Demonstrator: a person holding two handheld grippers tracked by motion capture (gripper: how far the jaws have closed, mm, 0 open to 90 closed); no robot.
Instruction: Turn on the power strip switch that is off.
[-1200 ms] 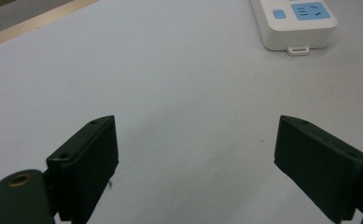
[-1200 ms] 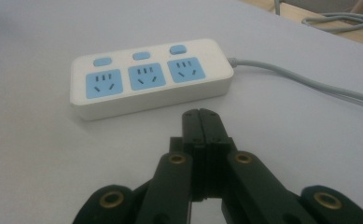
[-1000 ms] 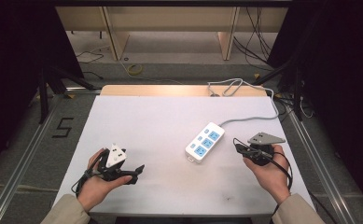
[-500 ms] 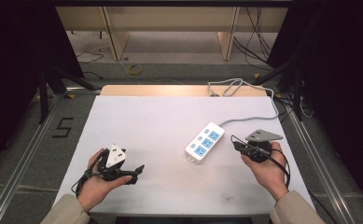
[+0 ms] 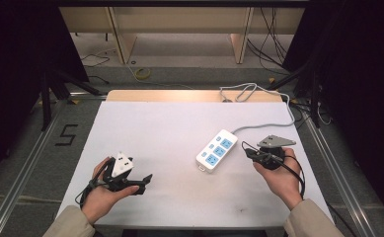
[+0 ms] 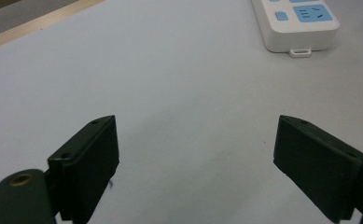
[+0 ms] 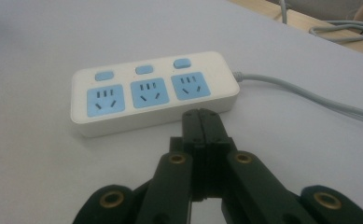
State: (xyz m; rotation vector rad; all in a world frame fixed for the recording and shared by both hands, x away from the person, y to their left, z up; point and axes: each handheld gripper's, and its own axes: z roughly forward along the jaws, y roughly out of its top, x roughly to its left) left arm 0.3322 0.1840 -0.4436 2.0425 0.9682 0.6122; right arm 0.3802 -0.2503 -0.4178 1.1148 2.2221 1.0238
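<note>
Beside power strip (image 5: 217,156), its grey cord (image 5: 258,126) trails.

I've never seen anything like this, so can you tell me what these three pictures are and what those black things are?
A person sits at a white table and holds a black claw in each hand. One picture looks down from above. The other two come from small cameras riding on the claws. The left claw is wide open and holds nothing. The right claw is shut, also on nothing, and points at a white power strip with three blue sockets. The strip lies flat on the table, and its grey cord runs off the far edge.
</note>
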